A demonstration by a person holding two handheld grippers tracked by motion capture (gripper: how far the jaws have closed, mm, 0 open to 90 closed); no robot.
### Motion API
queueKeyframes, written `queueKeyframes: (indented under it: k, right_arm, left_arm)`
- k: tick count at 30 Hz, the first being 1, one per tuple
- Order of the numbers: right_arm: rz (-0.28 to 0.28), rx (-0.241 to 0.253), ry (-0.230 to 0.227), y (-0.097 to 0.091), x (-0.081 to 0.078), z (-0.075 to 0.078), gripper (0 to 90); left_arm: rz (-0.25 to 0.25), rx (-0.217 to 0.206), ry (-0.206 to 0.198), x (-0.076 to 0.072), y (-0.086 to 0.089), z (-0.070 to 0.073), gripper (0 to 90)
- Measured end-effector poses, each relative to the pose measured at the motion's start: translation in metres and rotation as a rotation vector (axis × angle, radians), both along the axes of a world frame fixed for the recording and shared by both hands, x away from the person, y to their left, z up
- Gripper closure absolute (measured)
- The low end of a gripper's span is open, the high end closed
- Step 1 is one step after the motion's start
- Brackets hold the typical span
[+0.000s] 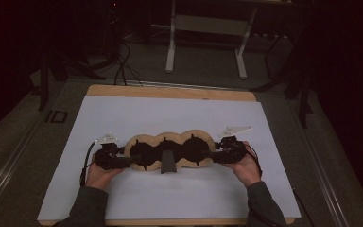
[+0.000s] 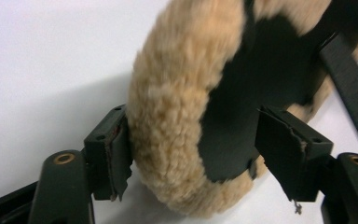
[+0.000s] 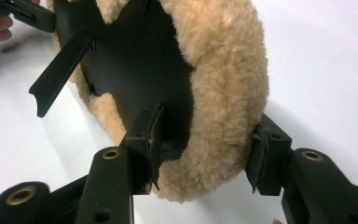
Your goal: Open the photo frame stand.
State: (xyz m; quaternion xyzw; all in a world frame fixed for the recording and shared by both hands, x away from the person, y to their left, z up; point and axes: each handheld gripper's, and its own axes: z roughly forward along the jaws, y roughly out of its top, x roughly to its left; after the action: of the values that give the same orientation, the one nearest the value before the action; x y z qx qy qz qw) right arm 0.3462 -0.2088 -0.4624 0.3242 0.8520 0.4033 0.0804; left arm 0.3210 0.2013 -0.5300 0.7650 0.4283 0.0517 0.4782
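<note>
Centrally, the tan fleecy three-lobed pad with black inner panels (image 1: 170,151) lies flat on the white sheet (image 1: 170,113), a black strap (image 1: 167,163) hanging off its near edge, with the left gripper (image 2: 193,149) jaws spread loosely round its left end and the right gripper (image 3: 205,151) jaws pinching its right end.

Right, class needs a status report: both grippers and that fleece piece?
Left gripper open around tan fleece, black-lined pad. Right gripper clamps opposite end. Nothing obstructing.
</note>
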Motion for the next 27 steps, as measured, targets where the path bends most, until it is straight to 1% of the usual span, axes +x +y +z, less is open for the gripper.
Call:
queueKeyframes:
  k: [1,2,4,5,6,7,9,11,14,20,23,27]
  right_arm:
    - [0.0,0.0,0.0,0.0,0.0,0.0,51.8]
    - [0.002,-0.001,0.002,-0.001,0.0,-0.002,51.8]
    - [0.007,-0.004,-0.001,-0.002,0.0,-0.003,51.9]
    - [0.007,-0.004,-0.001,-0.002,0.0,-0.003,51.9]
    - [0.01,-0.006,0.0,-0.003,-0.001,-0.004,51.9]
    - [0.01,-0.006,0.0,-0.003,-0.001,-0.004,51.9]
    - [0.012,-0.006,-0.005,-0.002,-0.001,-0.004,51.9]
    - [0.017,-0.011,-0.014,-0.002,-0.001,-0.003,52.0]
    - [0.021,-0.02,-0.014,-0.002,-0.001,-0.003,51.8]
    - [0.007,-0.034,0.007,-0.004,0.001,-0.008,50.4]
    - [0.0,-0.037,0.014,-0.005,0.002,-0.01,49.8]
    - [-0.011,-0.047,0.009,-0.005,0.003,-0.011,48.5]
  left_arm:
    - [0.0,0.0,0.0,0.0,0.0,0.0,35.8]
    - [0.0,0.033,-0.026,-0.002,-0.003,0.001,35.9]
    - [-0.003,0.037,-0.028,-0.002,-0.003,0.001,36.4]
    - [-0.003,0.037,-0.028,-0.002,-0.003,0.001,36.5]
    - [-0.004,0.025,-0.02,-0.001,-0.003,0.0,36.5]
    - [-0.004,0.025,-0.02,-0.001,-0.003,0.0,36.5]
    - [-0.01,0.01,-0.008,-0.001,-0.001,0.0,36.6]
    - [-0.016,0.017,-0.016,-0.002,0.0,0.001,38.7]
    - [-0.028,0.029,-0.037,-0.004,0.0,0.003,41.7]
    - [-0.045,0.05,-0.073,-0.007,0.0,0.006,46.4]
    - [-0.048,0.06,-0.093,-0.008,-0.001,0.008,47.5]
    - [-0.043,0.069,-0.112,-0.01,-0.003,0.01,49.4]
